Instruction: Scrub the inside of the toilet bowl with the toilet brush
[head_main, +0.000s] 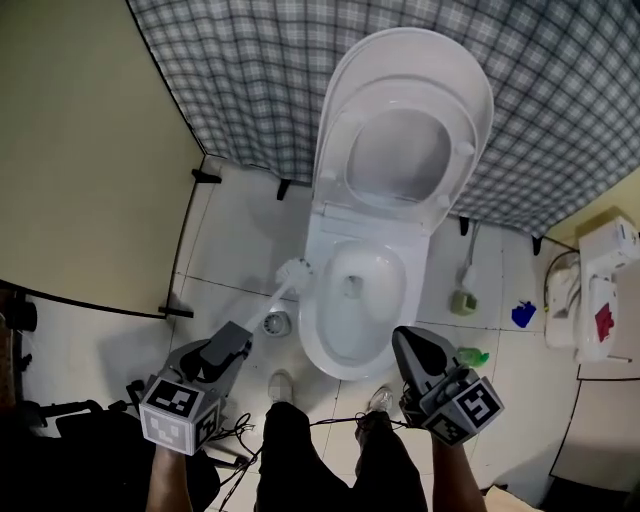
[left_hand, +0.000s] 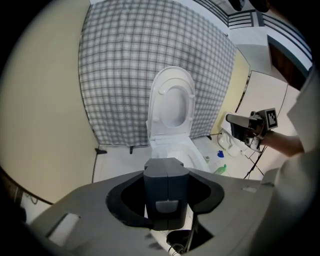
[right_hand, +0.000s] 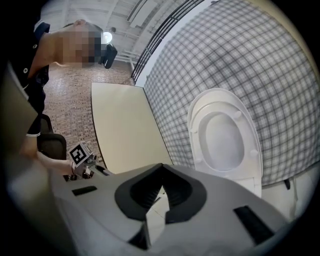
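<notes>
The white toilet (head_main: 355, 300) stands open, its lid and seat (head_main: 400, 150) raised against the checked wall. My left gripper (head_main: 238, 338) is shut on the handle of the white toilet brush (head_main: 294, 270). The brush slants up to the right, with its bristle head just outside the bowl's left rim. In the left gripper view the jaws (left_hand: 166, 165) stand together as one dark block and the brush is hidden; the toilet (left_hand: 172, 145) lies ahead. My right gripper (head_main: 406, 342) hovers at the bowl's front right, shut and holding nothing. In the right gripper view (right_hand: 161, 187) the raised lid (right_hand: 225, 135) shows.
A round floor drain (head_main: 278, 323) lies left of the bowl. A green brush holder (head_main: 463, 300), a green bottle (head_main: 473, 356) and a blue object (head_main: 523, 315) sit on the tiles to the right, with white fixtures (head_main: 600, 290) beyond. A beige partition (head_main: 80, 150) closes the left. My shoes (head_main: 282, 385) stand before the bowl.
</notes>
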